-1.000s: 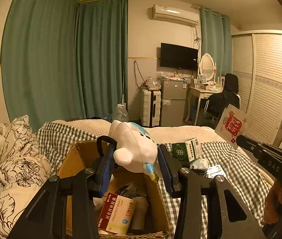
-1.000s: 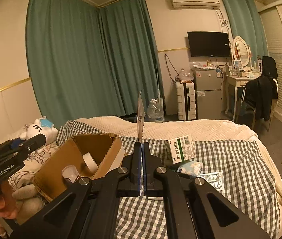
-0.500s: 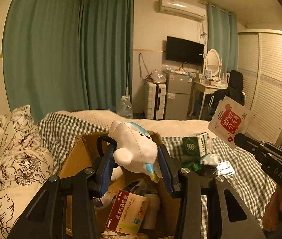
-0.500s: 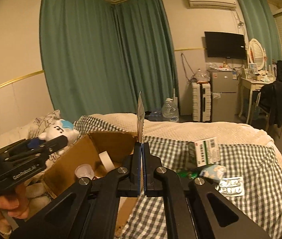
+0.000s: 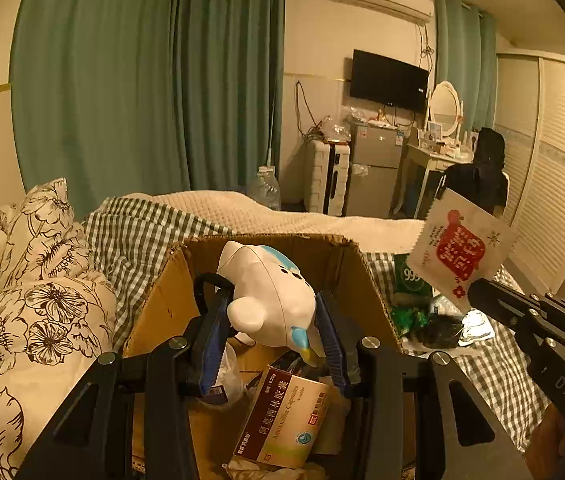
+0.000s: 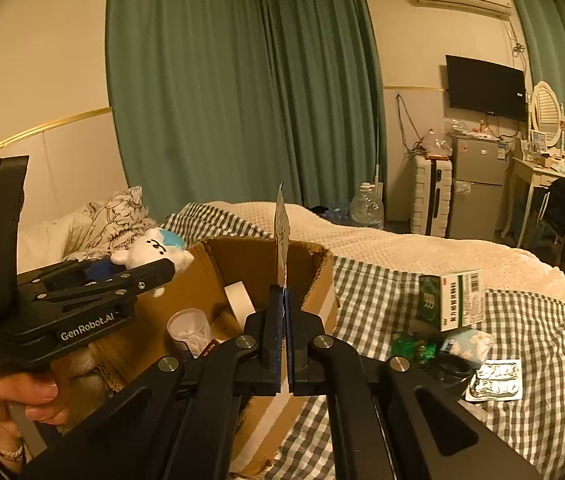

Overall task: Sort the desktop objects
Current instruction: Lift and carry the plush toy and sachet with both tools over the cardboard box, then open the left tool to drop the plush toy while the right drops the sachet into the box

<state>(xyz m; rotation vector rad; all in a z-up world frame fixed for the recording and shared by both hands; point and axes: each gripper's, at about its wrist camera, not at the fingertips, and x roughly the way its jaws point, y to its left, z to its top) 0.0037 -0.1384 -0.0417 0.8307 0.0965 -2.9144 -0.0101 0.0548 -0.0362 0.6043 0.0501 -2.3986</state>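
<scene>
Checked bedspread point(image 6: 530, 344) lies bare right of the box point(image 5: 358, 264). Left tongs point(image 5: 270, 320) clasp a white, blue-capped toy point(image 5: 266, 292) over its rim; right tongs point(image 6: 284, 300) pinch a red-printed sachet point(image 5: 462, 250) upright alongside.

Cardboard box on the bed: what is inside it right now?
Inside the cardboard box: a tape roll, a clear plastic cup and a red-and-cream medicine box, lying on other clutter. The left gripper and its white toy hide the rest.
</scene>
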